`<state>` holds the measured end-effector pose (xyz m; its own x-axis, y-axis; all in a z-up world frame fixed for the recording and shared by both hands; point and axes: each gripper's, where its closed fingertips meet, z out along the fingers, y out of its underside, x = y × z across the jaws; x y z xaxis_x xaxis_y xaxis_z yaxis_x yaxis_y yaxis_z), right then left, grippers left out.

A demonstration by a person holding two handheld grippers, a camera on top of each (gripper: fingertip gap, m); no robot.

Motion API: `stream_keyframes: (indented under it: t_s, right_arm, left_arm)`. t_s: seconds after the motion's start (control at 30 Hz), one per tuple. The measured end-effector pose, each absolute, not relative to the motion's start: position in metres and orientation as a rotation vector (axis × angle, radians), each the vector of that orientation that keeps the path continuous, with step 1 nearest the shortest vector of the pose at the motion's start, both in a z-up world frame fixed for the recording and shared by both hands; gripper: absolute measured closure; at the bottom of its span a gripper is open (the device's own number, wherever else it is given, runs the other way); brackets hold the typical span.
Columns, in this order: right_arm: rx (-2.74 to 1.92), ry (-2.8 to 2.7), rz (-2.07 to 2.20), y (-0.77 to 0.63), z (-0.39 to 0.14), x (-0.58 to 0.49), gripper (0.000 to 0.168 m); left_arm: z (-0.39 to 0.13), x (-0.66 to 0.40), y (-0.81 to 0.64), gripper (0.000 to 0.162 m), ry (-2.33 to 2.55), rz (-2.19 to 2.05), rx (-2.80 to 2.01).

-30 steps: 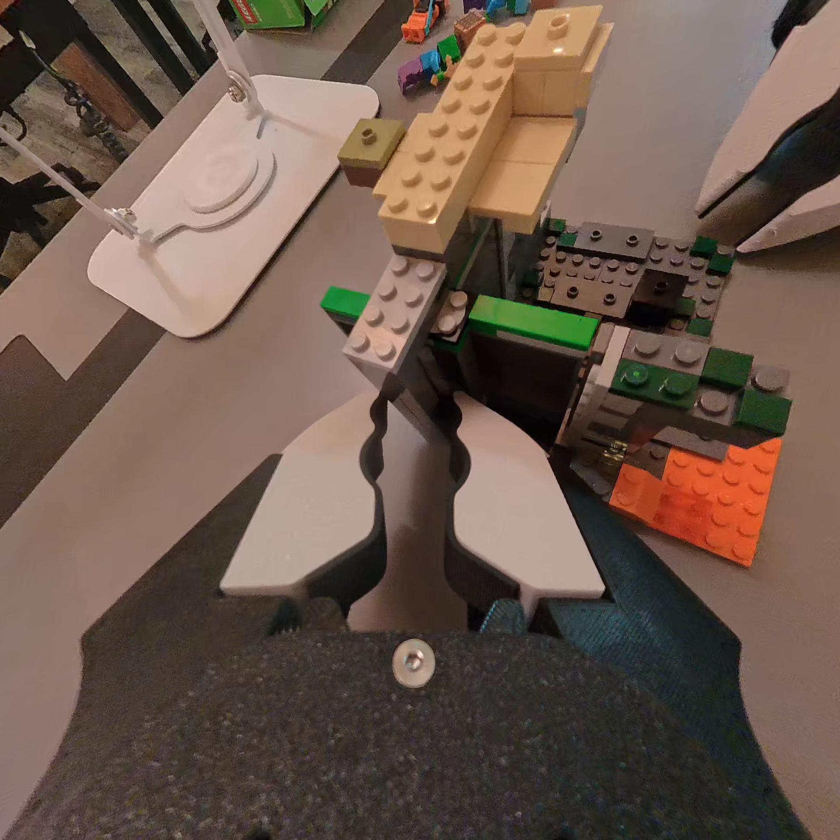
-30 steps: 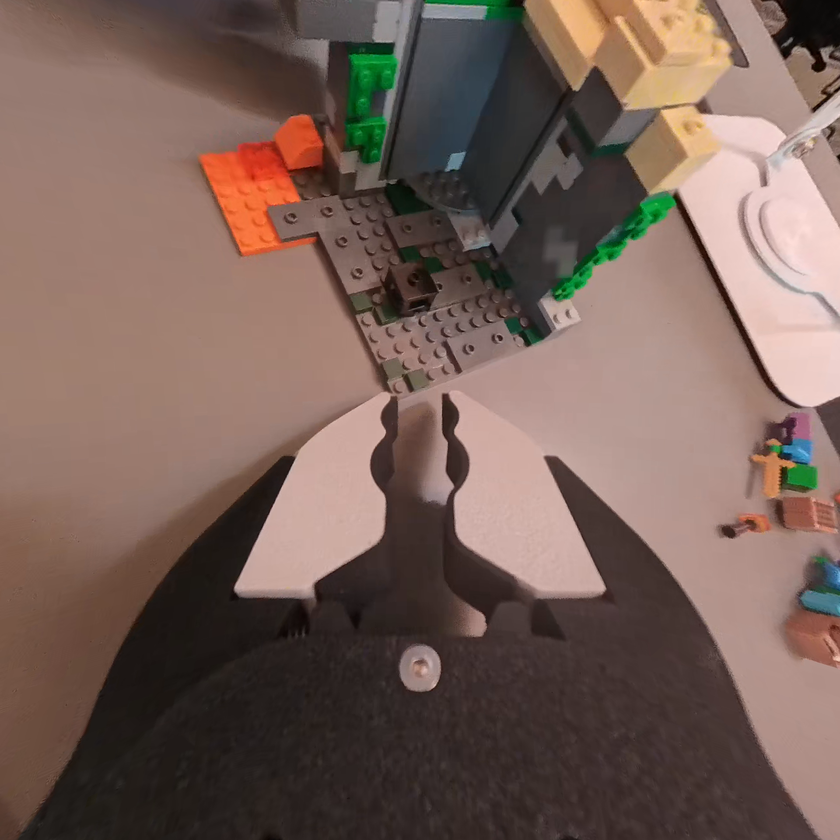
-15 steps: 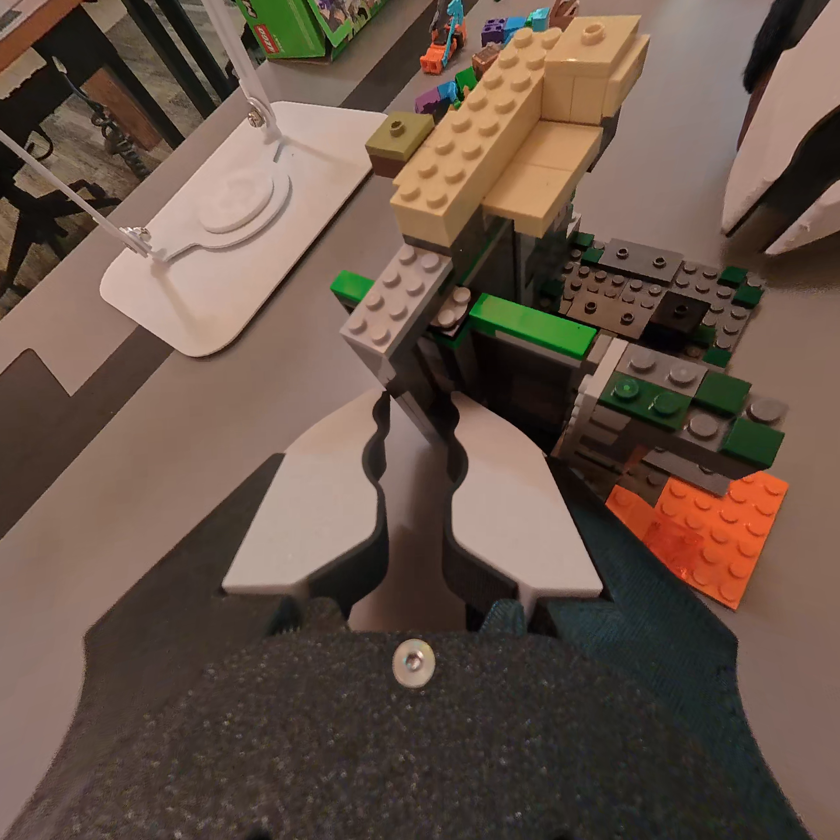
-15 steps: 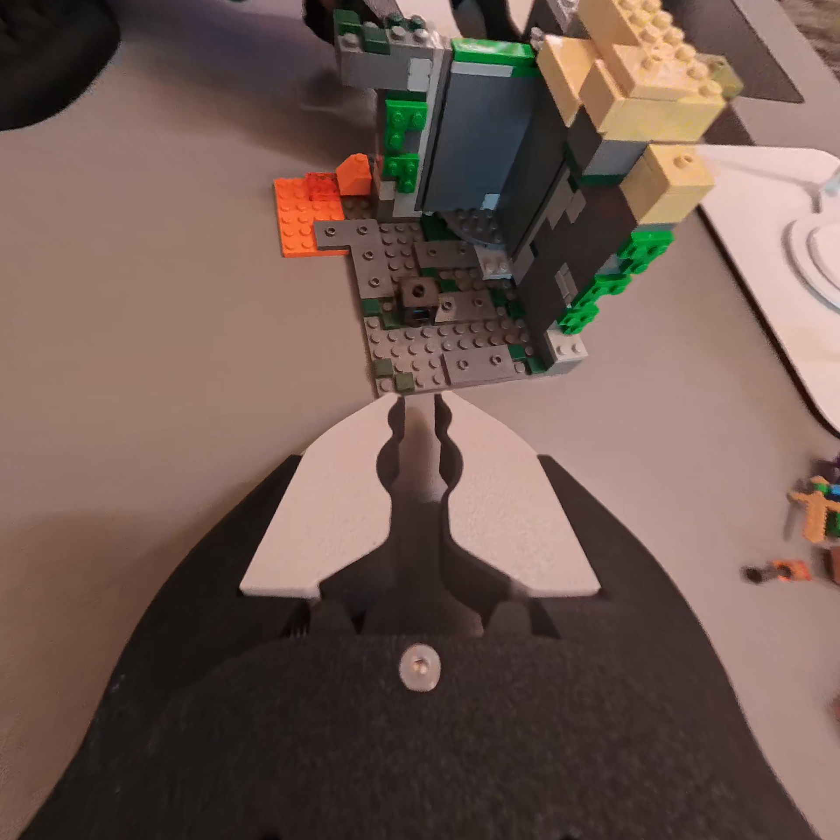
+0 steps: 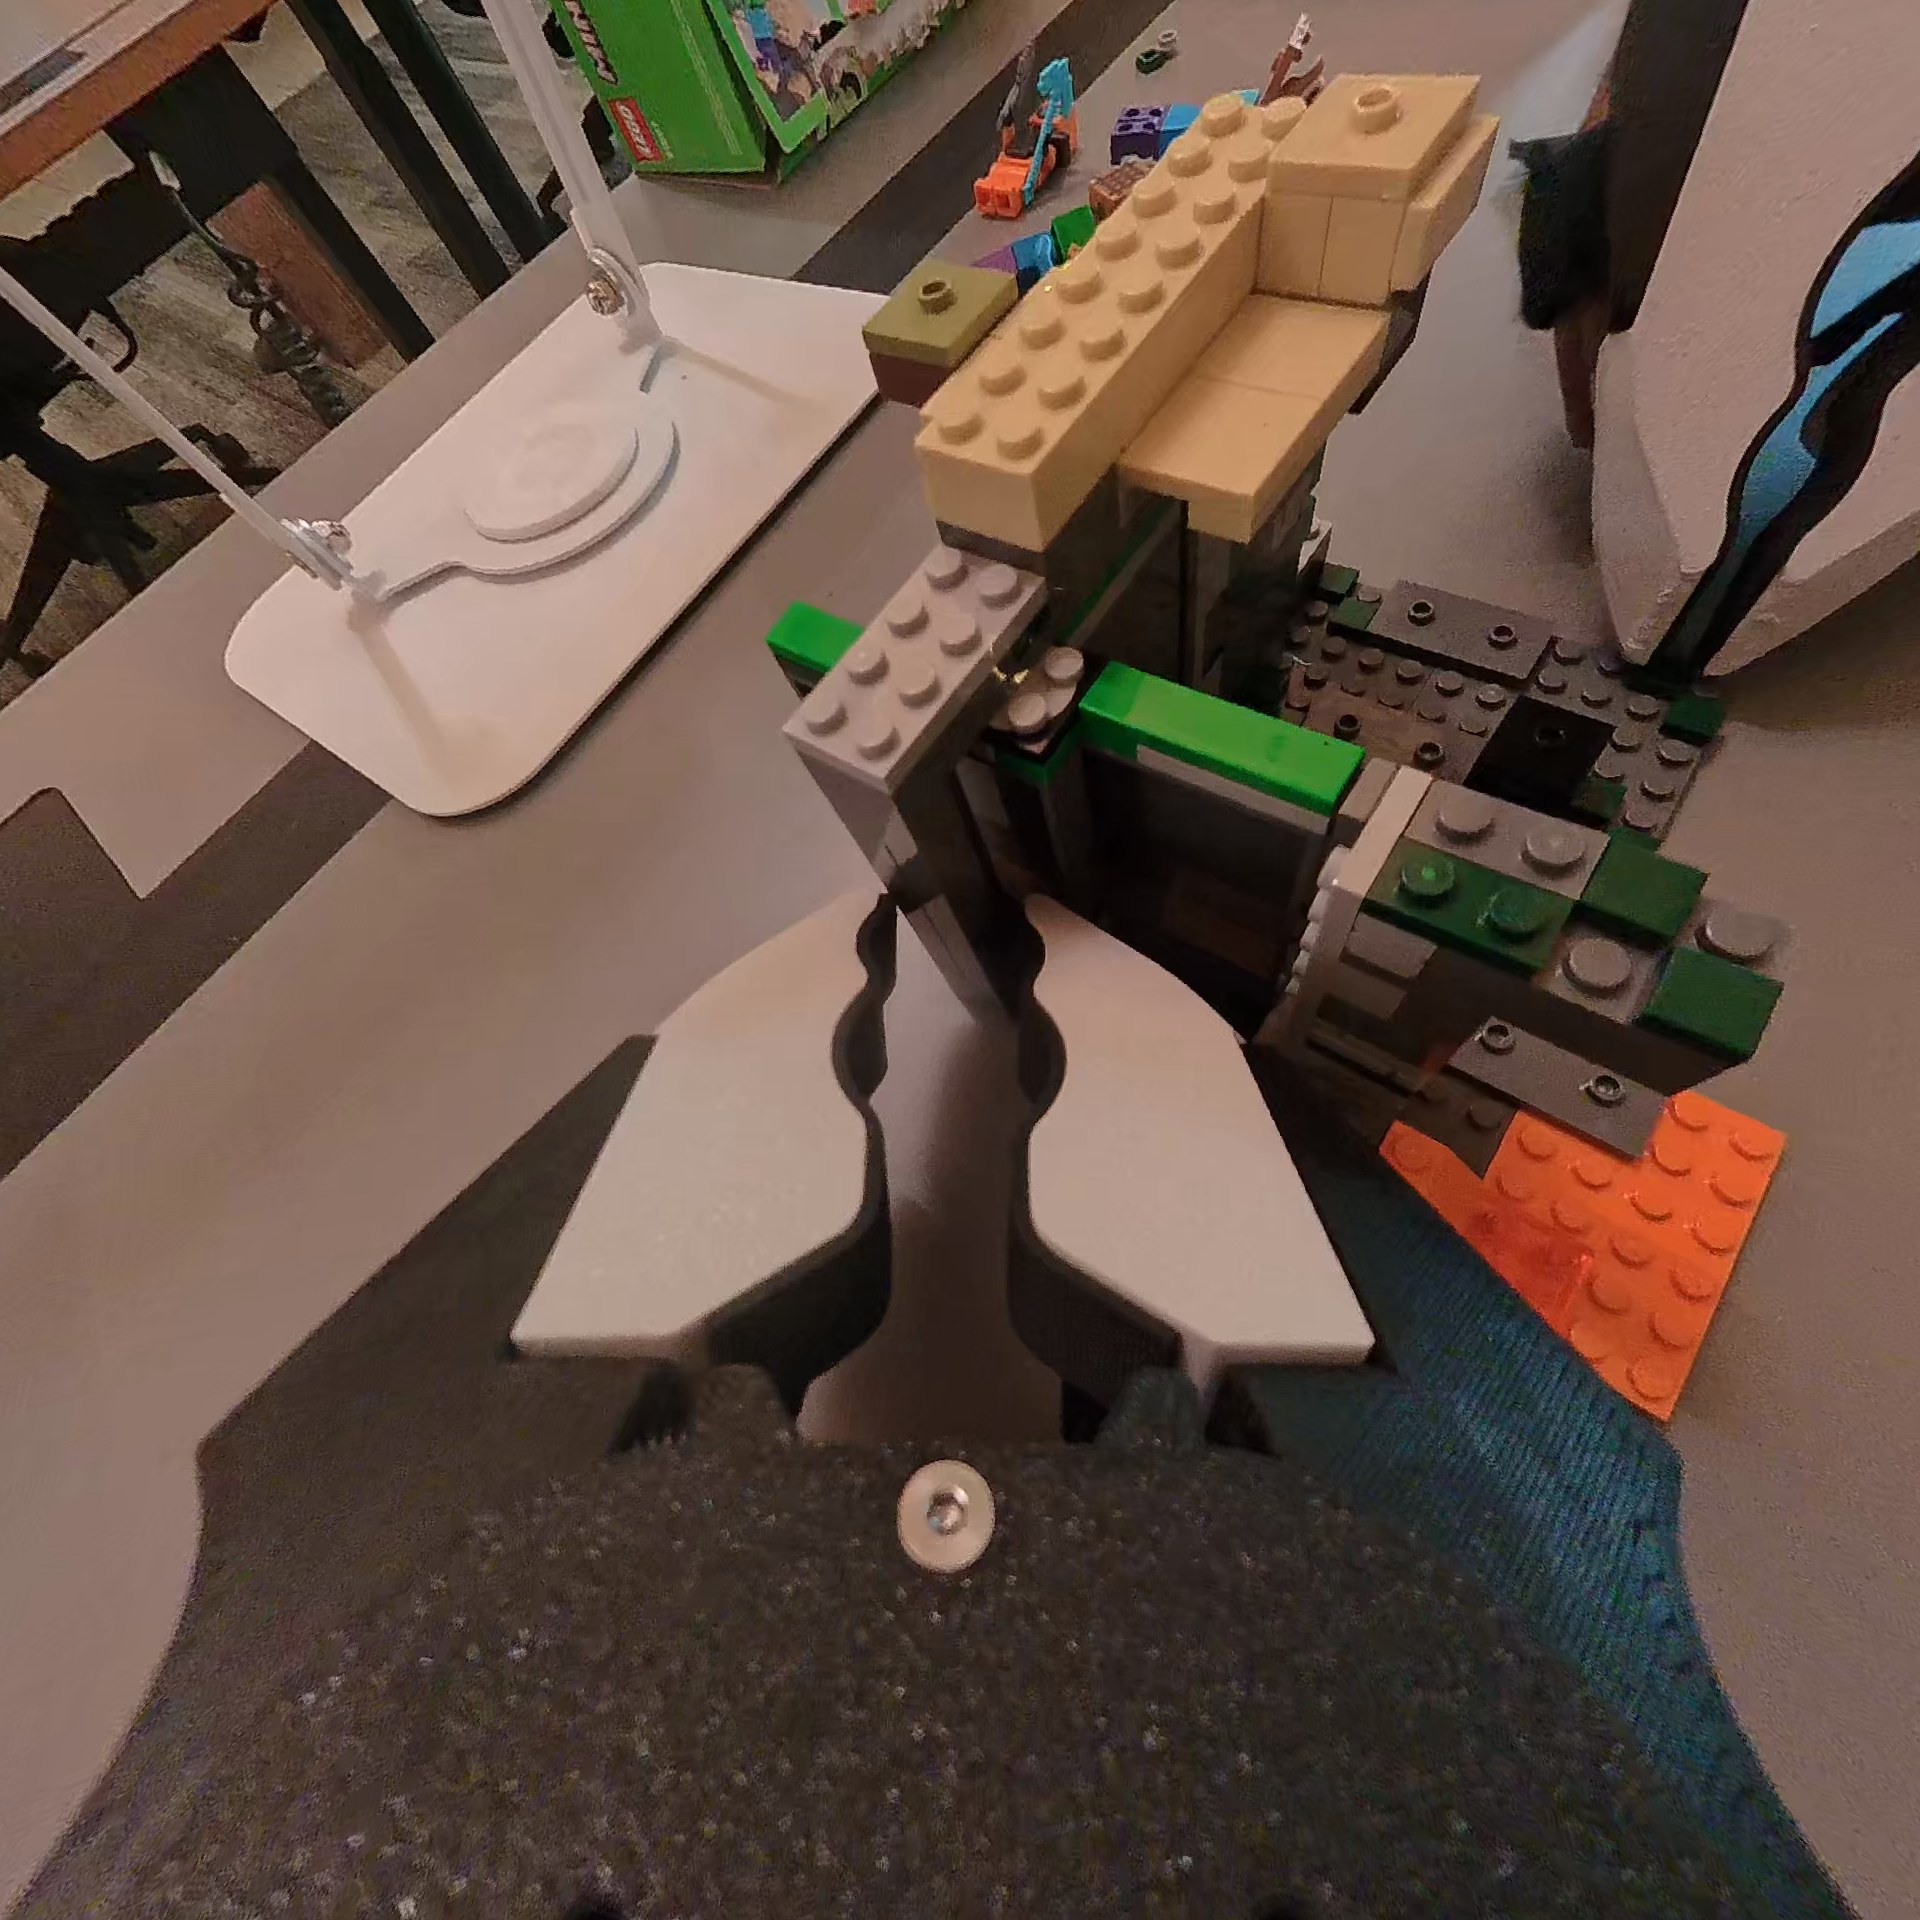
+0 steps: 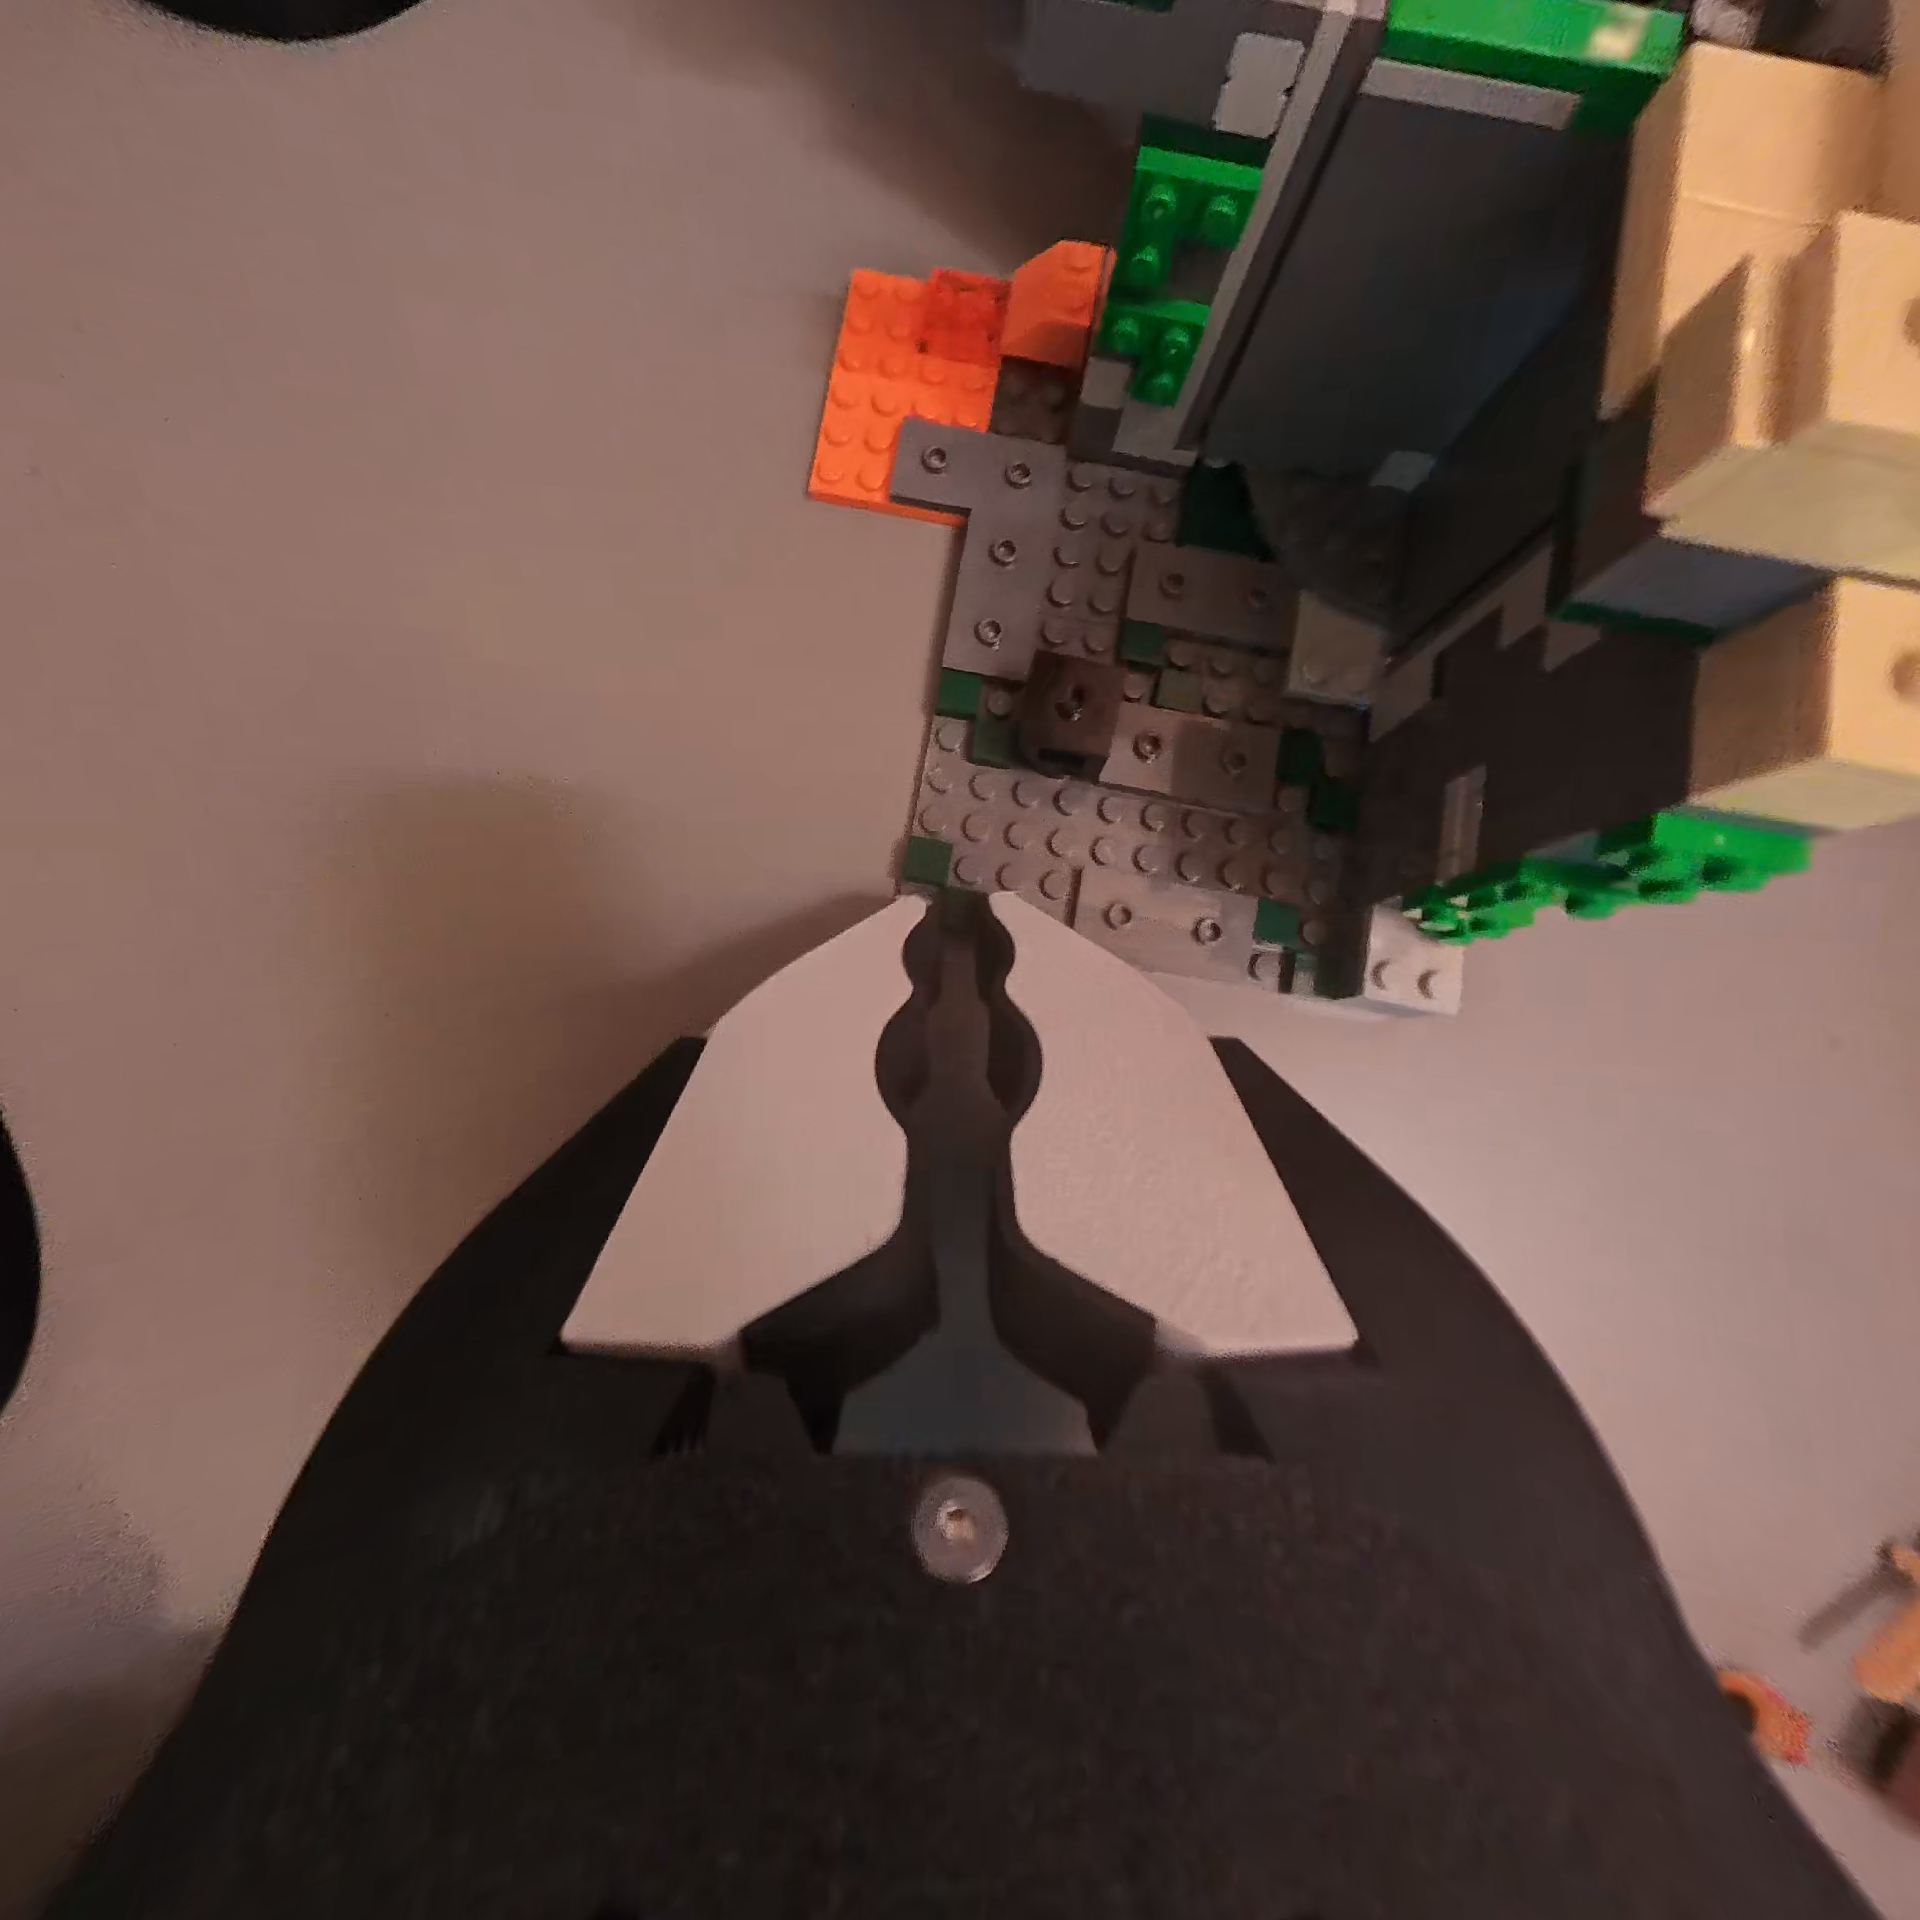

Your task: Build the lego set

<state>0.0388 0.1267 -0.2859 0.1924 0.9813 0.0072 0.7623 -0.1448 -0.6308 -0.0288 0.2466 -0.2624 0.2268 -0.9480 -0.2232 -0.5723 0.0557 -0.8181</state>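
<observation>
From the left wrist view, the left tongs (image 5: 956, 920) point at a tall lego build (image 5: 1143, 644) standing on a grey tabletop (image 5: 416, 1039). Their two pale fingers (image 5: 727, 1164) are parted by a narrow gap, and the dark lower edge of the build's grey column sits between the tips; whether they press on it cannot be told. The column carries a light grey studded brick (image 5: 914, 665) at its top, with a long tan brick (image 5: 1101, 322) higher up and a bright green bar (image 5: 1216, 738) to the right. An orange plate (image 5: 1621, 1226) lies flat at the lower right of the build, on the tabletop. A white stand base (image 5: 540, 540) rests to the left, and a green box (image 5: 717, 83) and small loose coloured pieces (image 5: 1039, 166) lie farther back. The right tongs (image 5: 1756, 343) show at the upper right edge, over the dark grey baseplate (image 5: 1455, 675). From the right wrist view, somewhat blurred, the right tongs (image 6: 961, 909) are nearly closed, with only a thin slit between the tips, which meet the near corner of the grey baseplate (image 6: 1039, 821) at a small dark green piece (image 6: 930, 862). The build towers above on the right, with the orange plate (image 6: 894, 384) to the far left.
</observation>
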Motion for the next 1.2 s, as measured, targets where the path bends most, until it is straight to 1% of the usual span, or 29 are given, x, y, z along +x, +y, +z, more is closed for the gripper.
stream_keyframes:
  t_s: [0.1, 0.2, 0.27, 0.33, 0.43, 0.53, 0.6, 0.7, 0.8, 1.0, 1.2]
  right_arm:
    - [-1.926, -1.738, 0.587, 0.126, -0.287, 0.039, 0.163]
    - [-1.901, -1.876, 0.539, 0.126, -0.293, 0.046, 0.167]
    - [-1.898, -1.883, 0.583, 0.124, -0.292, 0.043, 0.168]
    - [-1.917, -1.876, 0.588, 0.121, -0.292, 0.041, 0.168]
    - [-1.889, -1.846, 0.555, 0.117, -0.285, 0.042, 0.168]
    - [-1.856, -1.684, 0.589, 0.118, -0.268, 0.037, 0.168]
    - [-1.790, -1.491, 0.607, 0.123, -0.246, 0.030, 0.168]
    - [-1.711, -1.154, 0.613, 0.131, -0.211, 0.024, 0.156]
    - [-1.659, -0.862, 0.558, 0.133, -0.184, 0.024, 0.155]
    - [-1.648, -0.545, 0.373, 0.121, -0.166, 0.022, 0.155]
    - [-1.601, -0.290, 0.287, 0.117, -0.146, 0.021, 0.155]
  left_arm:
    - [-0.262, -0.029, 0.247, 0.141, 1.455, -0.521, -1.621]
    - [-0.263, -0.028, 0.246, 0.143, 1.461, -0.520, -1.619]
    - [-0.262, -0.028, 0.246, 0.142, 1.453, -0.506, -1.616]
    - [-0.262, -0.029, 0.249, 0.137, 1.450, -0.462, -1.621]
    - [-0.262, -0.029, 0.247, 0.138, 1.459, -0.467, -1.614]
    - [-0.261, -0.030, 0.246, 0.137, 1.462, -0.474, -1.615]
    - [-0.261, -0.031, 0.243, 0.137, 1.465, -0.478, -1.608]
    - [-0.258, -0.034, 0.238, 0.137, 1.460, -0.509, -1.618]
    - [-0.250, -0.041, 0.231, 0.137, 1.437, -0.545, -1.630]
    - [-0.203, -0.049, 0.205, 0.143, 1.264, -0.654, -1.538]
    - [-0.161, -0.058, 0.169, 0.147, 1.028, -0.748, -1.460]
